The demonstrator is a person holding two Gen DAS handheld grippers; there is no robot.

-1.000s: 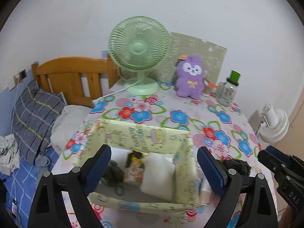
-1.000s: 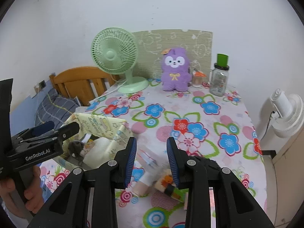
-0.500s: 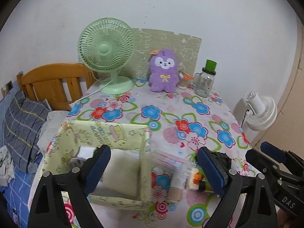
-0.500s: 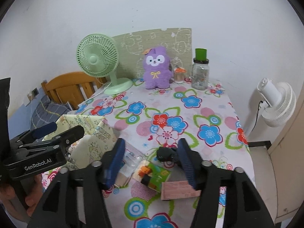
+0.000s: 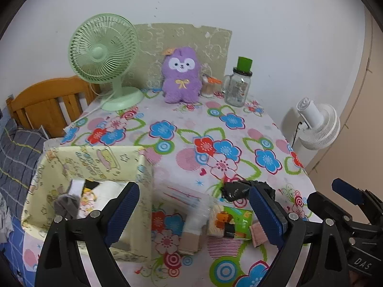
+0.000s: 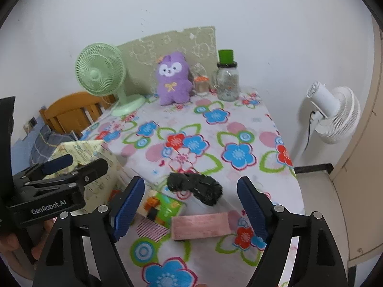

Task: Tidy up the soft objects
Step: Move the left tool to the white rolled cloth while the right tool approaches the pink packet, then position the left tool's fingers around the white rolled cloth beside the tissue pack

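Observation:
A black crumpled soft thing [image 6: 194, 186] lies on the flowered tablecloth near the front edge. My right gripper [image 6: 190, 179] hovers over it with its jaws opening; the black thing sits between the fingers but the pads do not touch it. A green packet [image 6: 165, 206] and a pink pack [image 6: 201, 224] lie just in front of it. My left gripper [image 5: 194, 189] is open and holds nothing, above a clear plastic packet [image 5: 184, 198] next to the yellow fabric box [image 5: 95, 165]. The box holds a white soft item and a grey one.
At the back of the table stand a green desk fan [image 5: 105, 59], a purple plush [image 5: 180, 76] and a glass jar with a green lid [image 5: 237, 83]. A white floor fan [image 6: 332, 114] stands to the right of the table. A wooden bed frame [image 5: 47, 100] is at the left.
Both grippers moved right along the table, so the yellow box slid left in view. The right gripper's jaws went from nearly shut to wide. The black thing came between them.

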